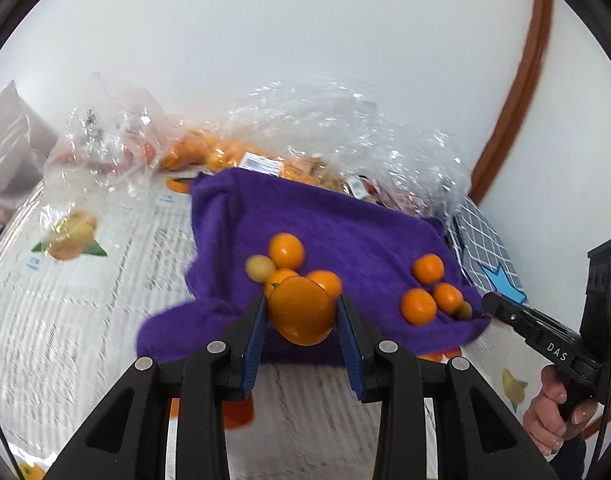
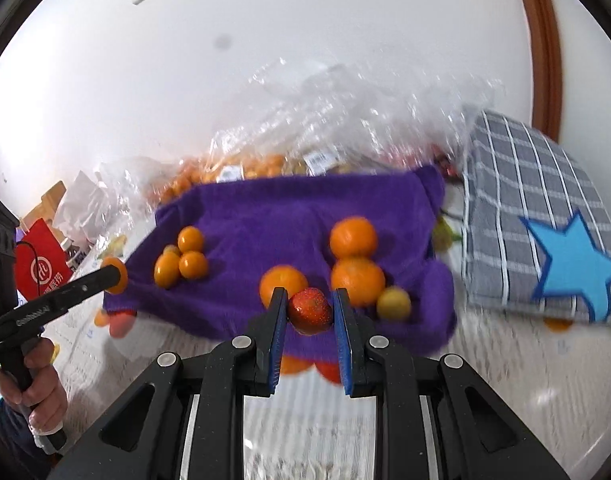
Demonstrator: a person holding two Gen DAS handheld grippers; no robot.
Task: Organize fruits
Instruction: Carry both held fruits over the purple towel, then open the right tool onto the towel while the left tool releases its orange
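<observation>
My left gripper (image 1: 301, 312) is shut on a large orange (image 1: 301, 310), held above the near edge of a purple towel (image 1: 337, 224). On the towel lie two groups of small oranges (image 1: 286, 251) (image 1: 418, 306) and a yellowish fruit (image 1: 259, 268). My right gripper (image 2: 309, 312) is shut on a red strawberry-like fruit (image 2: 310, 311) over the towel's near edge (image 2: 265, 220). Oranges lie on the towel in the right wrist view, left (image 2: 191, 264) and right (image 2: 357, 280), with a yellow fruit (image 2: 393, 303). The left gripper with its orange also shows at the left of the right wrist view (image 2: 115, 274).
Clear plastic bags of oranges (image 1: 209, 152) pile against the white wall behind the towel. A grey checked cloth with a blue star (image 2: 545, 232) lies right of the towel. A red bag (image 2: 41, 268) stands at the far left. The tablecloth (image 1: 85, 300) has a fruit print.
</observation>
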